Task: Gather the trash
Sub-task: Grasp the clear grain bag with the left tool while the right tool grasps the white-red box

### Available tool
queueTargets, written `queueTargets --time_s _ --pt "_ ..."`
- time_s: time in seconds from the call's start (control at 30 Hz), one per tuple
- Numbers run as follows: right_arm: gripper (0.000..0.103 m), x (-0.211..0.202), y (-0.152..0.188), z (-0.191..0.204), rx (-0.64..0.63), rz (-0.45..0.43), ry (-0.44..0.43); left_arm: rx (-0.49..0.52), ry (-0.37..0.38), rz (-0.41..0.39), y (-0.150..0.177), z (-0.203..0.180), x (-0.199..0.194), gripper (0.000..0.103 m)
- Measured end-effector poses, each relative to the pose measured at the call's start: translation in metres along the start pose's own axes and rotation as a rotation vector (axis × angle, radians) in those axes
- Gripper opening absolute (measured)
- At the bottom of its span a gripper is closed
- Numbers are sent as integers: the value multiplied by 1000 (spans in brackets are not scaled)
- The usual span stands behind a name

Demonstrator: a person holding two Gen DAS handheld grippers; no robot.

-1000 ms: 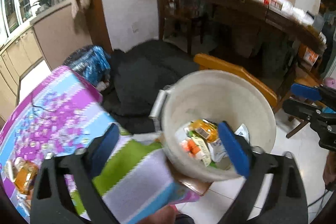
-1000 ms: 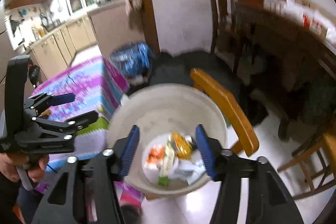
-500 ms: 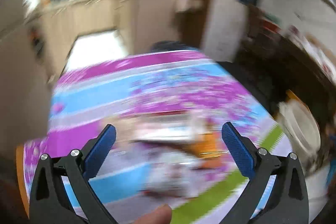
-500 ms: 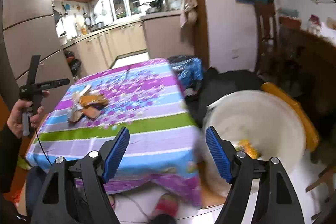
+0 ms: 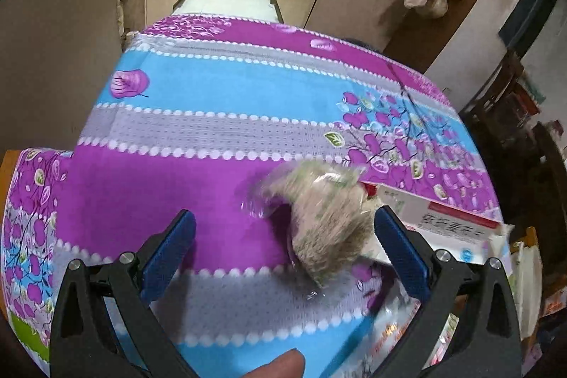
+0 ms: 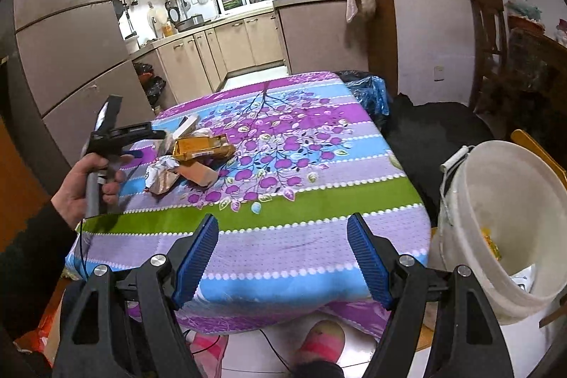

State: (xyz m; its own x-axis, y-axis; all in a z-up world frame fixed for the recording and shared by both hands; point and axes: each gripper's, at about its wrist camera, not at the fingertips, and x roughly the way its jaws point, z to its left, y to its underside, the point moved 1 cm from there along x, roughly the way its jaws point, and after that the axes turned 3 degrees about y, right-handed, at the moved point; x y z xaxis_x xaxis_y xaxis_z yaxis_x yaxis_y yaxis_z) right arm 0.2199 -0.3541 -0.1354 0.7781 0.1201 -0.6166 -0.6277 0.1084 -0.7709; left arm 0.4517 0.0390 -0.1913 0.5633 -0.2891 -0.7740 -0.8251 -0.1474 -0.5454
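Trash lies in a pile on the table's flowered cloth (image 6: 301, 165): a crumpled clear wrapper with beige filling (image 5: 326, 218), a white and red box (image 5: 450, 218), an orange-yellow packet (image 6: 202, 146) and a brown scrap (image 6: 198, 174). My left gripper (image 5: 283, 247) hangs open low over the pile, with the crumpled wrapper between its fingers, close to the right one. In the right wrist view a hand holds this left gripper (image 6: 149, 144) at the table's left side. My right gripper (image 6: 283, 257) is open and empty over the table's near edge. A white bucket (image 6: 496, 193) holding trash stands to its right.
A wooden chair (image 6: 538, 147) stands behind the bucket. Black bags (image 6: 443, 130) and a blue bag (image 6: 372, 91) lie beyond the table's far right corner. Kitchen cabinets (image 6: 248, 38) and a fridge (image 6: 71, 41) line the back. A slippered foot (image 6: 319, 342) shows under the table.
Both grippers swung left, away from the bucket and over the table. The left one dropped close above the trash pile. The right jaws stand wider than before.
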Motion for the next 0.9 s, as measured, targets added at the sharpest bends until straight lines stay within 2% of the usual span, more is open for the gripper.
queueTargets --time_s 0.1,0.13,0.2,0.27,0.47,0.63,0.77,0.9 --pt "75 2 -3 2 -3 3 -14 5 -32 -15 -1 2 7 96" --pt "75 4 -5 5 -7 3 -21 9 -42 -26 -1 3 6 86" --pt "75 8 -8 12 -17 4 -36 30 -68 -39 -1 1 4 49" --pt "75 12 -11 21 -29 5 -57 30 -67 -36 0 2 3 32" --pt "73 33 -24 56 -82 17 -135 26 -27 -46 12 10 -8 20" --pt "70 57 -42 88 -176 40 -203 39 -4 -31 23 16 -22 17" --pt "70 92 -77 135 -343 105 -241 61 6 -27 30 20 -34 17" --pt "70 142 -129 183 -416 189 -285 68 29 -31 33 18 -40 17"
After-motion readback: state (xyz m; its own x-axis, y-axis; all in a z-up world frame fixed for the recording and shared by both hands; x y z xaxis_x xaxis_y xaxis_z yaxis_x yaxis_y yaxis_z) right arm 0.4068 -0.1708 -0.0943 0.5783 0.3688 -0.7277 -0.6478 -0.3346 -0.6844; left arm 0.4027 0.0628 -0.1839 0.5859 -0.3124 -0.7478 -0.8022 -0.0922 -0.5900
